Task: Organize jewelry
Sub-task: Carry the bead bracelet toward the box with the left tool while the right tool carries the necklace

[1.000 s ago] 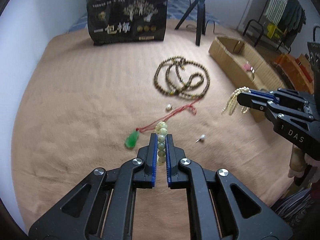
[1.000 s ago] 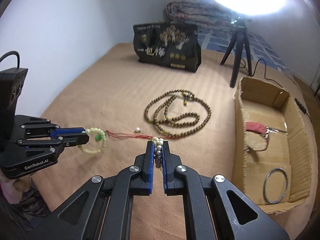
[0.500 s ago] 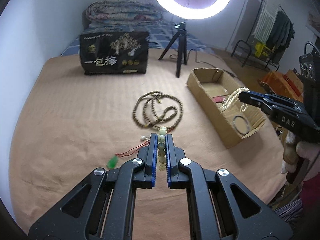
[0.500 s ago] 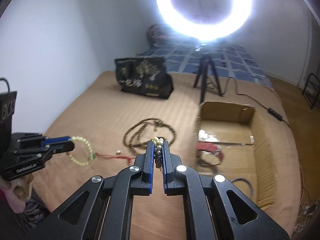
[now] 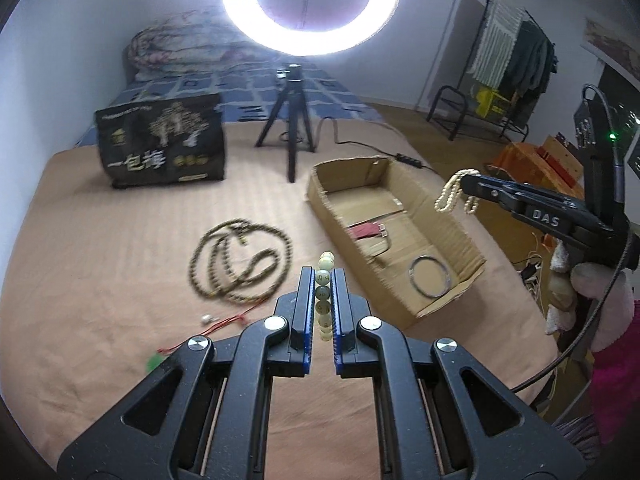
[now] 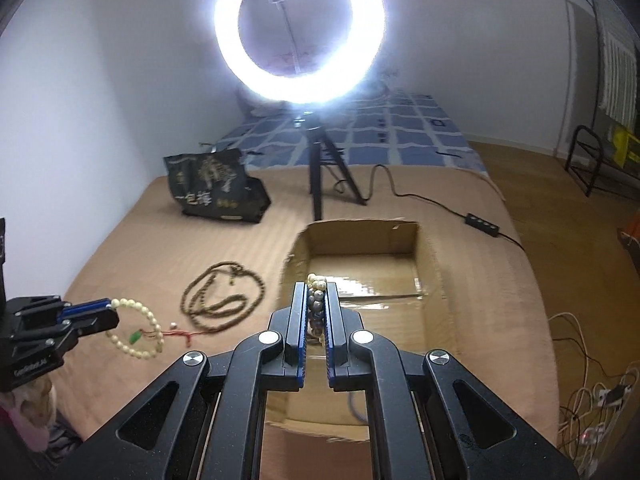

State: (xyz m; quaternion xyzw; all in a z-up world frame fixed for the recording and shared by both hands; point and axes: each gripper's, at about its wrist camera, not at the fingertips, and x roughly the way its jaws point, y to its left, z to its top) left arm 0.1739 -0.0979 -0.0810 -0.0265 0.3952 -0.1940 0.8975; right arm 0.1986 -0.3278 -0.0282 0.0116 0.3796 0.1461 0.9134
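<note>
My left gripper [image 5: 321, 276] is shut on a pale green bead bracelet [image 5: 323, 296], held above the tan bedcover; from the right wrist view the bracelet [image 6: 136, 330] hangs as a loop from it. My right gripper [image 6: 317, 286] is shut on a pearl strand [image 6: 316, 300], held over the open cardboard box [image 6: 432, 272]; the pearls [image 5: 450, 194] dangle above the box [image 5: 316, 196]. A long brown bead necklace [image 5: 240, 266] lies on the cover. A green pendant on a red cord [image 5: 154, 361] and a small silver piece [image 5: 206, 319] lie near it.
In the box lie a silver bangle [image 5: 430, 278] and a red item [image 5: 366, 232]. A black printed bag [image 5: 160, 148] and a ring light on a tripod [image 5: 294, 128] with its cable stand at the back. A clothes rack [image 5: 508, 60] stands far right.
Both grippers rose and moved right with their jewelry. The right gripper now hangs over the box. The green pendant stayed on the cover.
</note>
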